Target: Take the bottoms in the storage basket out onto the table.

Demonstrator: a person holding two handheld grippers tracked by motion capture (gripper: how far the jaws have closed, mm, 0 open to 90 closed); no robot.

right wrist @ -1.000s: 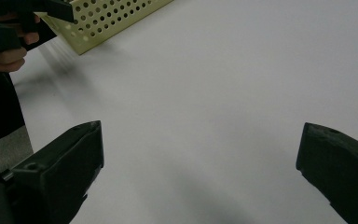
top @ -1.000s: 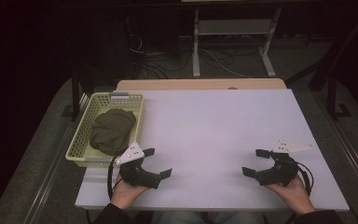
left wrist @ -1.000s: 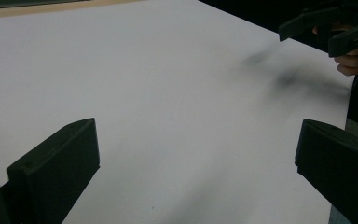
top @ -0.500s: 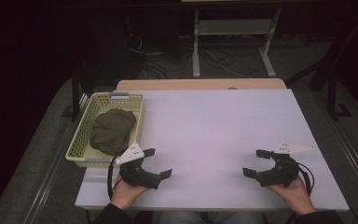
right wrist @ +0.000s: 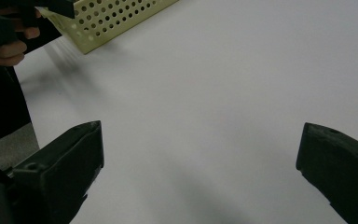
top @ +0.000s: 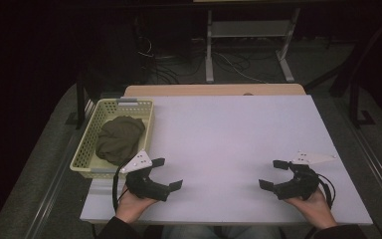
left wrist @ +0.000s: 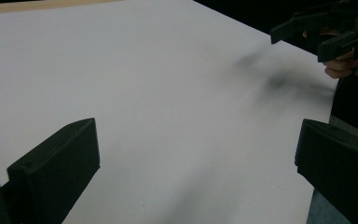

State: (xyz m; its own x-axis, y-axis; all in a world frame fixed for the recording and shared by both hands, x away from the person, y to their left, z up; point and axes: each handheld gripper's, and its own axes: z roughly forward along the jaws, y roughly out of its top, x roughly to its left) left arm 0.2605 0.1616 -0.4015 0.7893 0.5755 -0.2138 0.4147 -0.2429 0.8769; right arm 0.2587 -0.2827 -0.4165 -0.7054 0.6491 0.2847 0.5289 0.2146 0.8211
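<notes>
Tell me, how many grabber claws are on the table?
2. The left gripper sits near the table's front left, beside the yellow basket. The right gripper sits near the front right. Both are open and empty.

lab: bare table (top: 229,134), floor cables (top: 238,62)

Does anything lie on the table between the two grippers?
No. In the high view, the white table is bare between the left gripper and the right gripper.

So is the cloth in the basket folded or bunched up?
Bunched up: the dark cloth lies as a rounded heap inside the yellow basket, no flat folds visible.
</notes>
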